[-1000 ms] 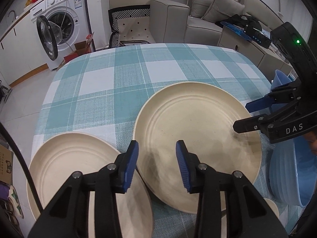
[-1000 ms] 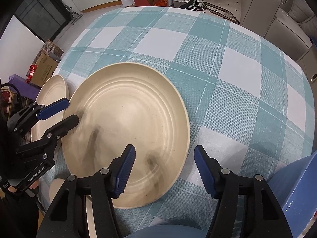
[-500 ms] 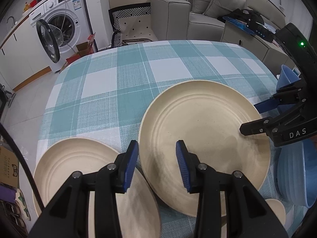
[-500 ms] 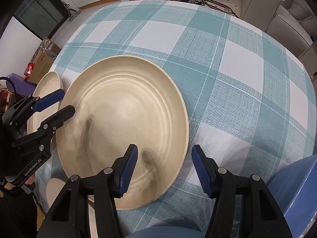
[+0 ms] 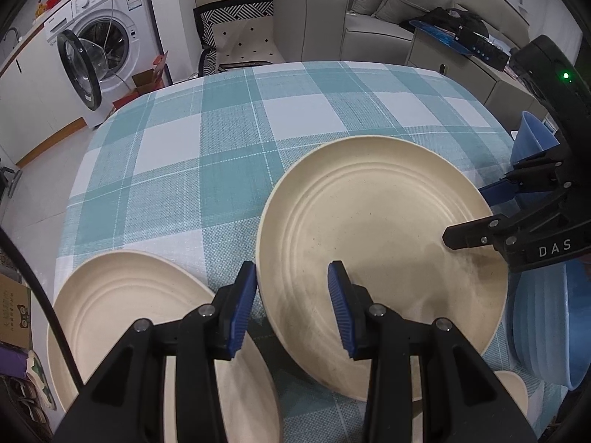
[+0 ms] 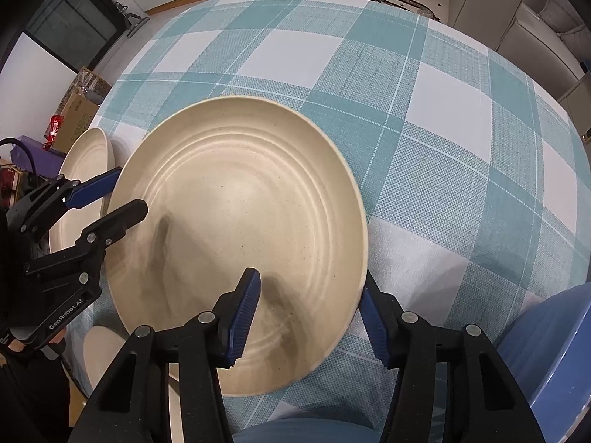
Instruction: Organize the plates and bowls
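Closest to me in the left wrist view sits a cream plate (image 5: 122,336) at the near left corner of the table, shallow, with pressed rings around its well; my own fingers cover its near right part. Just beyond and to the right lies the large cream plate (image 5: 373,236), same ringed pattern, faintly speckled, flat on the teal-and-white checked tablecloth (image 5: 229,147). A sliver of another cream dish (image 5: 511,387) peeks out at the near right, too cut off for me to name further.

On the right edge I see a blue ribbed bowl (image 5: 546,325), with nothing visible inside it, and a second blue bowl (image 5: 532,136) farther back, its inside hidden from me.

My left gripper (image 5: 291,306) straddles the left rim of the large plate, one blue pad (image 5: 242,306) outside the rim and the other above the well; the jaws stand a little apart, with no pad pressing on the plate. My right gripper (image 6: 310,313) straddles the plate's opposite rim in the same way. Its jaws have just been closing, with the rim between them, but I still see a gap and no pad gripping.

Past the table stand a washing machine (image 5: 99,48) with its door open and a grey sofa (image 5: 369,11)
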A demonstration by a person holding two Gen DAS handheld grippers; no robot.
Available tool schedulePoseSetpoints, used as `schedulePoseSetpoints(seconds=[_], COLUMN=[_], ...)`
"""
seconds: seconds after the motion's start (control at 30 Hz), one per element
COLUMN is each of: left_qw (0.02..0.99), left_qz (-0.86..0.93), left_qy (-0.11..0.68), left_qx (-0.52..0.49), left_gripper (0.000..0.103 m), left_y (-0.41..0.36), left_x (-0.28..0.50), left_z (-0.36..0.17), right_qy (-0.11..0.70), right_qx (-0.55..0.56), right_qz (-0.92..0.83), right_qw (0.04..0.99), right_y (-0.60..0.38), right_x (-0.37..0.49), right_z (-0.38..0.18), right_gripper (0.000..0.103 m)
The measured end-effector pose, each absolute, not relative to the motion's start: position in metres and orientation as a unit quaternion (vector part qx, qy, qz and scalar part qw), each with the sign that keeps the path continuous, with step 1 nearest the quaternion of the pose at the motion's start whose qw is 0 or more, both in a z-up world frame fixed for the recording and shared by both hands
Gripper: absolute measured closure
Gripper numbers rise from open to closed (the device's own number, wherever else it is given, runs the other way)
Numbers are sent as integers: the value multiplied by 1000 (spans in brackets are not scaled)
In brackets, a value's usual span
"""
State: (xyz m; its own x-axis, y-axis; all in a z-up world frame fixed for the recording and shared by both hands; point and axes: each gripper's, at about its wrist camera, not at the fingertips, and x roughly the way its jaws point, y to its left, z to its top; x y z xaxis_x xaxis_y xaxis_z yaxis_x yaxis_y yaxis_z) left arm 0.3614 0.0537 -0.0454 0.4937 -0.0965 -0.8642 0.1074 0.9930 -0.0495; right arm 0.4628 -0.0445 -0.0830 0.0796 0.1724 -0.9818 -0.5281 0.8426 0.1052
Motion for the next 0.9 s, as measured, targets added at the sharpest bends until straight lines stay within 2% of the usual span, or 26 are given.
schedulePoseSetpoints(seconds=[0.53, 0.63, 0.9], left_qw=[853, 852, 853], left_qz=[-60, -58, -57], left_qy=[519, 520, 519], left_qx=[-2, 7, -8], left_gripper=[63, 63, 64], left_y=[52, 49, 51], left_x=[354, 354, 356], left_z=[-49, -49, -49], right_qy=[641, 641, 641], right_qx=[-124, -123, -112], right_qz=[243, 244, 236], right_qw=[717, 717, 722], right_y=[-49, -51, -55], right_x=[461, 462, 462], right_z=[-88, -88, -85], right_gripper=[49, 55, 58])
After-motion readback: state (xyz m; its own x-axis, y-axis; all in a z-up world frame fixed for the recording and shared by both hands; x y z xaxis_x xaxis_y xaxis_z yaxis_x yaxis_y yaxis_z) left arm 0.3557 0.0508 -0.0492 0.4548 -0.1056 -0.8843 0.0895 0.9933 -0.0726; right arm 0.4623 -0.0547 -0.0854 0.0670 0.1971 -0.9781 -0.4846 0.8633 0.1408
